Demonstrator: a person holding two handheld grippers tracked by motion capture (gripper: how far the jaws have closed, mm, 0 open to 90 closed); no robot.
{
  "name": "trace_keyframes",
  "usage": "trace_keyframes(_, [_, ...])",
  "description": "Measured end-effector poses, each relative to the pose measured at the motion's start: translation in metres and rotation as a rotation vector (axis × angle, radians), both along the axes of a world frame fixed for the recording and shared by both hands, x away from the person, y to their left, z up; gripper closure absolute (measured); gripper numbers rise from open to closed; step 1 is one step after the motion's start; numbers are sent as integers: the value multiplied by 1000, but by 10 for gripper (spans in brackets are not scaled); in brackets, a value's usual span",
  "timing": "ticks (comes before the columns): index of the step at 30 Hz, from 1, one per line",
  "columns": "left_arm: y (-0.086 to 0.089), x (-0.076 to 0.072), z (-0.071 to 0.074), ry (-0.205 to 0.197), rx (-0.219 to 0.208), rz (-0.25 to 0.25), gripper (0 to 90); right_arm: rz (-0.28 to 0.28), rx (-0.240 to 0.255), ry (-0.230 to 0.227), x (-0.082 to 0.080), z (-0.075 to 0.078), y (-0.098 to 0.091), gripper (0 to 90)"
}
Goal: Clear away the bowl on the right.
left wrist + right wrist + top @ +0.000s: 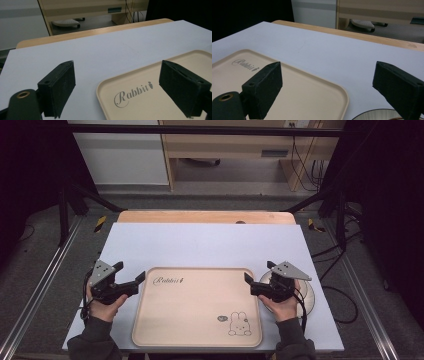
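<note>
A beige tray (200, 305) with the word "Rabbit" and a small rabbit drawing lies flat at the front of the white table cover (210, 245). My left gripper (131, 271) hovers at the tray's far left corner, jaws wide open and empty. In the left gripper view the left gripper (117, 72) points across the tray (150, 105) corner. My right gripper (259, 271) hangs at the tray's right edge, also open with nothing between its jaws. The right gripper (328, 75) frames the tray (299, 95) corner in its own view.
A white round plate (307, 295) with a dark rim sits under my right hand, beside the tray; its rim (374, 115) shows low in the right gripper view. A wooden table edge (205, 216) runs along the back. Dark frame posts stand at both sides.
</note>
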State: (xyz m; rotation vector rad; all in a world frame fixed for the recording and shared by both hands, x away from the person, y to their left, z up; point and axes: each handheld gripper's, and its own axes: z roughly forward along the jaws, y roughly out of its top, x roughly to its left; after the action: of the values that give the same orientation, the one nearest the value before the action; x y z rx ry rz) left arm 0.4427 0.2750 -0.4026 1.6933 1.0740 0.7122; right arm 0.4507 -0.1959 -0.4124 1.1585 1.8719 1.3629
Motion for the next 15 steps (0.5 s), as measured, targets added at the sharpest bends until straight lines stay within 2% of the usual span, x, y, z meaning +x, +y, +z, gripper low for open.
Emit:
trace_keyframes(9, [1, 2, -4, 14, 4, -1, 133, -25, 11, -5, -2, 3, -10, 100])
trace_keyframes(15, [1, 3, -7, 27, 15, -4, 133, -42, 2, -4, -2, 5, -14, 100])
